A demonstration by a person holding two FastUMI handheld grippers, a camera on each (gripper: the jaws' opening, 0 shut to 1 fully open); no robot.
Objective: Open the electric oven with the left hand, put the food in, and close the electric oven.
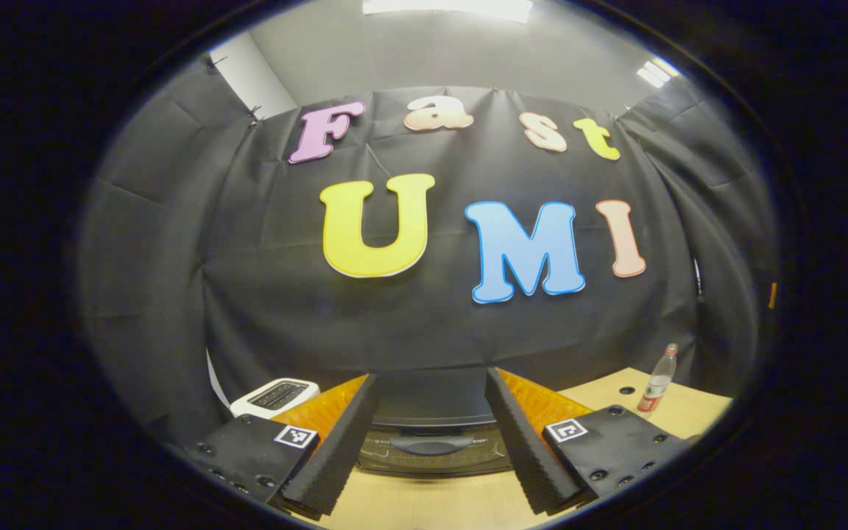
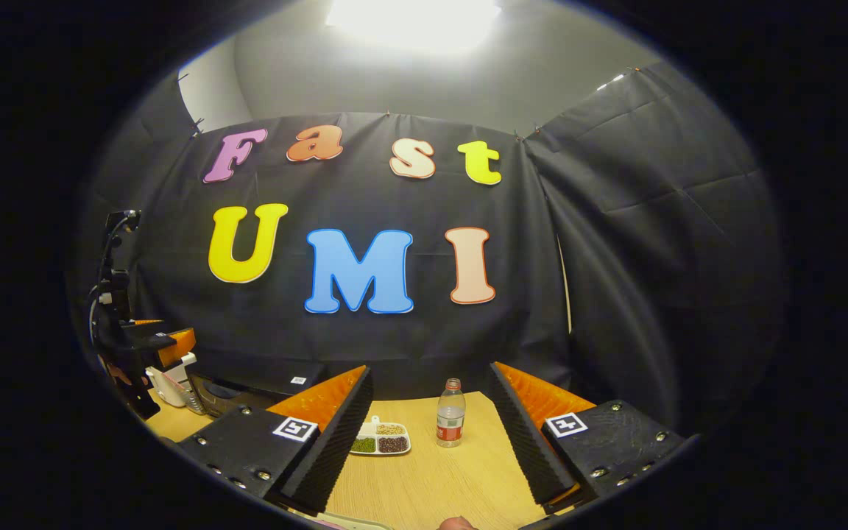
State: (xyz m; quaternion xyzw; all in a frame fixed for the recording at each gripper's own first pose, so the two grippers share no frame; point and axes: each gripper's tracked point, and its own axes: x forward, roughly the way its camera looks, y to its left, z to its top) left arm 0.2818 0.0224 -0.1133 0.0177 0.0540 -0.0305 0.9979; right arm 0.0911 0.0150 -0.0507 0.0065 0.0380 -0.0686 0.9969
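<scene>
A: Where's the oven?

B: In the left gripper view the oven (image 1: 431, 430) sits on the bench (image 1: 689, 412) straight ahead of the left gripper (image 1: 431, 449), door shut, handle between the two fingers. Jaws wide apart, holding nothing.

A: And the food?

B: In the right gripper view a white tray (image 2: 380, 439) of beans and grains lies on the bench ahead of the right gripper (image 2: 431, 449), just beside a water bottle (image 2: 451, 414). Those jaws are spread too, nothing in them.

A: Anything else?

B: A white toaster (image 1: 274, 396) left of the oven
</scene>
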